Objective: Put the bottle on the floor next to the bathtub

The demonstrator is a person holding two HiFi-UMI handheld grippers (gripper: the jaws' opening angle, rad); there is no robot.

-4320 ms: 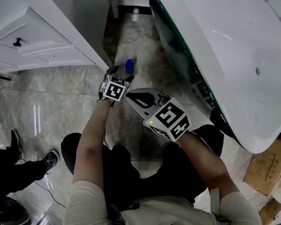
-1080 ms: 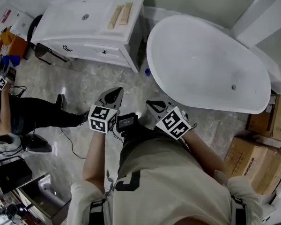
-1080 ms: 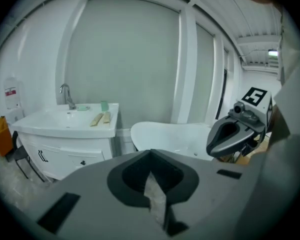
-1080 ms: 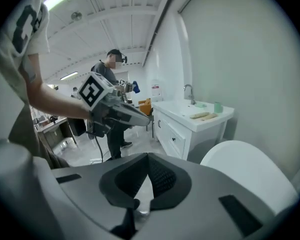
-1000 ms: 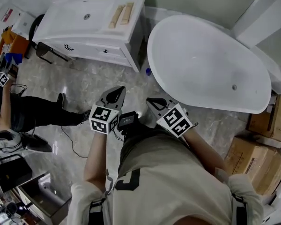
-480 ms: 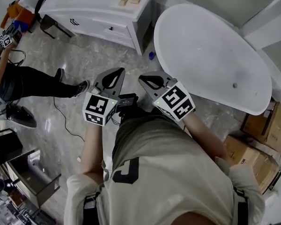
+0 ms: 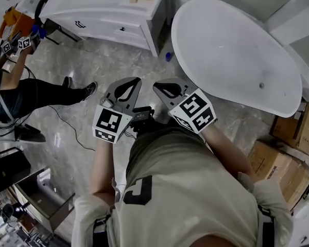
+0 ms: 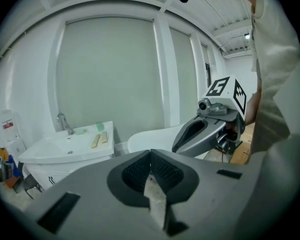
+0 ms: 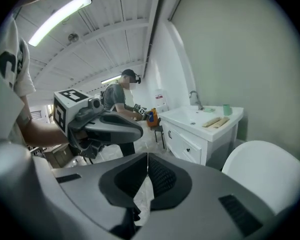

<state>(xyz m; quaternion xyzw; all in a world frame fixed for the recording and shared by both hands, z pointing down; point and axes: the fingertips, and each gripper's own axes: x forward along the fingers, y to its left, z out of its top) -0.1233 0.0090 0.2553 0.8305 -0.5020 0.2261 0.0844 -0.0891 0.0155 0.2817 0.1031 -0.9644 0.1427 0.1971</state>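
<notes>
- Bottle [image 7: 168,56] sat on the floor [image 7: 98,68] in the narrow gap between the bathtub [image 7: 232,50] and the white counter [image 7: 105,6], just beside the tub's rim. I could make out only its blue top, so I could not tell whether it stood upright.
- My left tool [image 8: 150,154] was closed with nothing in it. My right tool [image 9: 147,158] was the same, jaws together and empty. Both were held close to my body, well apart from the bottle.
- I judged the placing done, so the main risk was disturbing it. A foot or a low-swung tool entering that gap could have tipped it or rolled it away from the tub.
- Another person [image 7: 41,94] stood near on my left. A careless step that way might have caused a bump that jolted the tools.
</notes>
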